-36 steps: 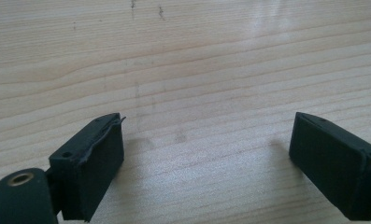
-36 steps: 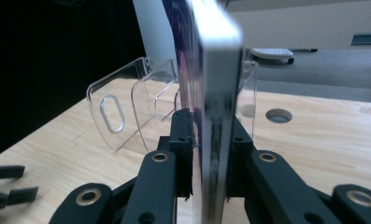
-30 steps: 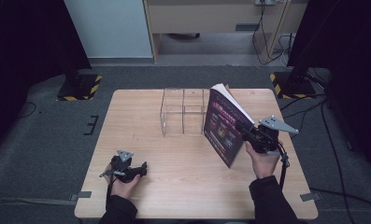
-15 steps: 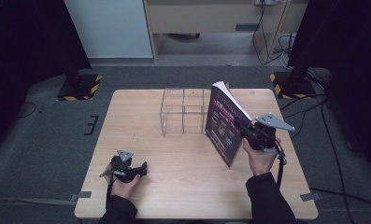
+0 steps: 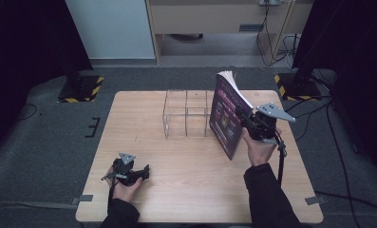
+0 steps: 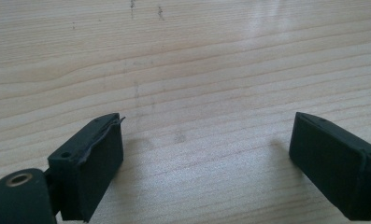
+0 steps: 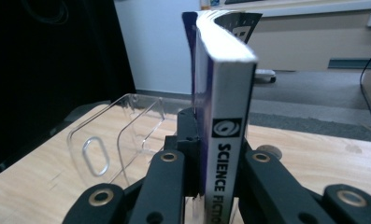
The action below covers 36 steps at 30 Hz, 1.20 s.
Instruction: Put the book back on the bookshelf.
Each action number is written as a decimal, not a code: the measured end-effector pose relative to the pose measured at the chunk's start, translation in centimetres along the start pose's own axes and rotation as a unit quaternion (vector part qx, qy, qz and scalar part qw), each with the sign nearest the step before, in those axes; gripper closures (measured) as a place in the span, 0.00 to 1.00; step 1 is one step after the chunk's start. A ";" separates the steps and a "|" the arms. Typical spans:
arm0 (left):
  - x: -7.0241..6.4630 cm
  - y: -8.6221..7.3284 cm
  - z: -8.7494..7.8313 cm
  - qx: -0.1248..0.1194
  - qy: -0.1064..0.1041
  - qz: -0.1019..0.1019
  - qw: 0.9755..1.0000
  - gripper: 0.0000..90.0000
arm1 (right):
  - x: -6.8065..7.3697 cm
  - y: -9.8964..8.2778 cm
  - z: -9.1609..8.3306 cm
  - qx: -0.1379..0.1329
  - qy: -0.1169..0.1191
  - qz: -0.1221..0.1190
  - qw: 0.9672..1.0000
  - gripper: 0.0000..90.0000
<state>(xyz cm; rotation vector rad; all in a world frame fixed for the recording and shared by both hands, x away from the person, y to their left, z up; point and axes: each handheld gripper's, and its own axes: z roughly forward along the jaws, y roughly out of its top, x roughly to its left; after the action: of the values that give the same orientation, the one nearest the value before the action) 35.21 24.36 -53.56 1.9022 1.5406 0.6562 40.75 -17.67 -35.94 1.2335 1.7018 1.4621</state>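
Book (image 5: 226,114) shifted slightly toward clear organizer (image 5: 187,113), now just right of it, clamped upright in right gripper (image 5: 252,124); likely being slotted in. Left gripper (image 5: 129,172) rests apart, jaws spread, empty

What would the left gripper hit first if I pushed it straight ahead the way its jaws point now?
Most likely the table itself. The left gripper, jaws open with nothing between them, looks down along bare wood. In the high view it sits low at the near edge, pointing right, well short of the book. Depth is uncertain.
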 end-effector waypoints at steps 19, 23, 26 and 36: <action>0.0 0.0 0.0 -0.001 0.000 -0.001 1.000 0.10 | -0.8 -0.6 4.6 -0.030 -0.036 0.014 0.999 0.92; 0.0 0.0 0.0 -0.001 0.000 0.000 1.000 0.10 | -0.7 -0.9 5.0 -0.034 -0.041 0.009 0.999 0.92; 0.0 0.0 0.0 -0.001 0.000 0.000 1.000 0.10 | -0.7 -1.2 5.2 -0.036 -0.044 0.010 0.998 0.92; 0.0 0.0 0.0 -0.001 0.000 0.000 1.000 0.10 | -0.3 -2.0 5.7 -0.050 -0.061 0.006 0.997 0.92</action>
<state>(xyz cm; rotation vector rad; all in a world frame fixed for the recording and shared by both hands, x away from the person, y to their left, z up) 35.22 24.36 -53.56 1.9015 1.5397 0.6567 45.24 -15.45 -39.28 1.2545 1.5249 1.4308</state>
